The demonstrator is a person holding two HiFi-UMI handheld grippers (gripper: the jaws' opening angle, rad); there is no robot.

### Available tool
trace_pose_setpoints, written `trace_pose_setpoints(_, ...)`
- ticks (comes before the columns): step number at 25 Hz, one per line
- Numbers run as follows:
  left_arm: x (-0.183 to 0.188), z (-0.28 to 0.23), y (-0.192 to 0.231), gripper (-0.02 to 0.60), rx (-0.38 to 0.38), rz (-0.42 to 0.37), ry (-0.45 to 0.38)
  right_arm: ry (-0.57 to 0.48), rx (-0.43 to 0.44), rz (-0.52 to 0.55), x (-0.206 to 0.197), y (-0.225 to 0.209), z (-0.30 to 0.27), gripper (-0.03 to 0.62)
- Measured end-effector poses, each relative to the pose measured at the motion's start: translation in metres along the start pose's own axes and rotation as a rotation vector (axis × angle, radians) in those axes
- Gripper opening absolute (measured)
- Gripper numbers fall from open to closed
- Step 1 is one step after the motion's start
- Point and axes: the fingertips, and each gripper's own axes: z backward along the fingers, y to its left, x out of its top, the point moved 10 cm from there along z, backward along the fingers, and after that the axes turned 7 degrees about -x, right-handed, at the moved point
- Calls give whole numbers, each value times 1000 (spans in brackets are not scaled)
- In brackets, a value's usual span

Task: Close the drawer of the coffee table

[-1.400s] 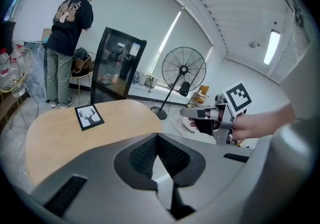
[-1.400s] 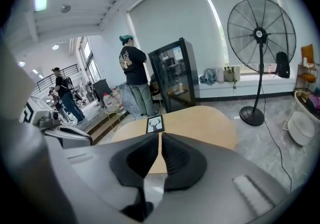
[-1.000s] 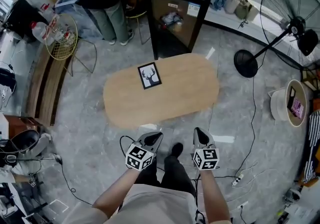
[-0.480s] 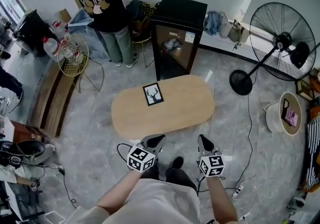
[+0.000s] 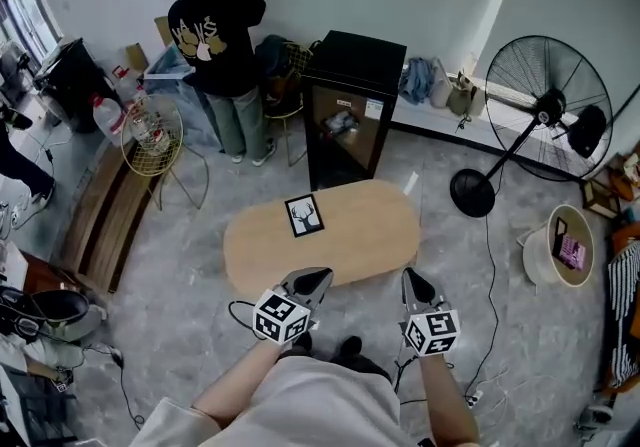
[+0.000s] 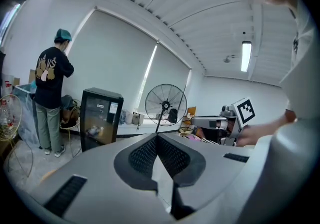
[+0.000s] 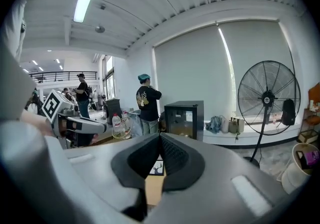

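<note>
The oval wooden coffee table [image 5: 340,235] stands on the grey floor in front of me, a framed deer picture [image 5: 304,215] on its top. No drawer shows from above. My left gripper [image 5: 318,280] hovers over the table's near edge, tips together and empty. My right gripper [image 5: 413,282] hangs beside it at the same height, also shut and empty. In the right gripper view a strip of the table [image 7: 154,183] and the deer picture [image 7: 156,168] show between the jaws. In the left gripper view the jaws meet at their tips.
A black cabinet [image 5: 350,105] stands behind the table. A large floor fan [image 5: 540,100] is at the right, its cable trailing over the floor. A person in a black shirt [image 5: 215,45] stands at the back left near a wire chair [image 5: 150,135]. A round basket [image 5: 555,245] sits far right.
Both grippers and my view have risen; the table looks smaller and farther below. More of the room and the standing person came into view. Both grippers stayed shut.
</note>
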Motion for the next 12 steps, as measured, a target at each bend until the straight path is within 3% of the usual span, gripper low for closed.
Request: trace_pose_setpoints(12, 42, 15, 10, 6, -9, -57, -71, -70, 8, 14, 30, 16, 9, 11)
